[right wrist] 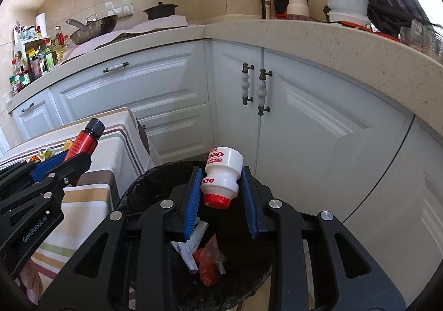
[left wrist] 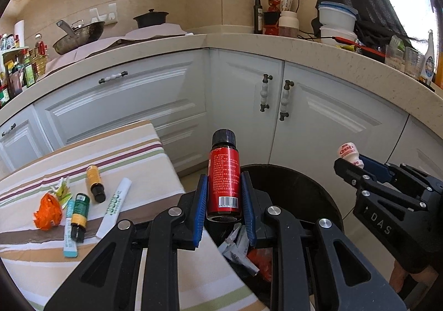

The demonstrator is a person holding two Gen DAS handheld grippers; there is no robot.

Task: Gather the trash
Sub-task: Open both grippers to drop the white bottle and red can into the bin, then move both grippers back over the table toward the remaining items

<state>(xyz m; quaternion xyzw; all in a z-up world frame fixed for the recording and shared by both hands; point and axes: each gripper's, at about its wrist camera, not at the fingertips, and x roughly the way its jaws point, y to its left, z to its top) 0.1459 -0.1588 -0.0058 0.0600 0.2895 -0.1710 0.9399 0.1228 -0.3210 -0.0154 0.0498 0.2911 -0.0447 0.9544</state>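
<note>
My left gripper (left wrist: 224, 194) is shut on a red bottle (left wrist: 223, 180) with a black cap, held upright over the black-lined trash bin (left wrist: 304, 189). My right gripper (right wrist: 221, 186) is shut on a small white bottle (right wrist: 221, 175) with a red foil end, held upside down above the bin (right wrist: 155, 180). The bin holds wrappers and an orange bag (right wrist: 207, 261). On the striped tablecloth (left wrist: 116, 150) lie an orange wrapper (left wrist: 48, 214), two small bottles (left wrist: 95, 183) (left wrist: 79, 214) and white tubes (left wrist: 115, 207).
White kitchen cabinets (left wrist: 249, 89) stand behind the bin under a stone counter (left wrist: 304, 47) crowded with pans, bottles and containers. The striped table sits just left of the bin. The right gripper shows in the left wrist view (left wrist: 351, 161).
</note>
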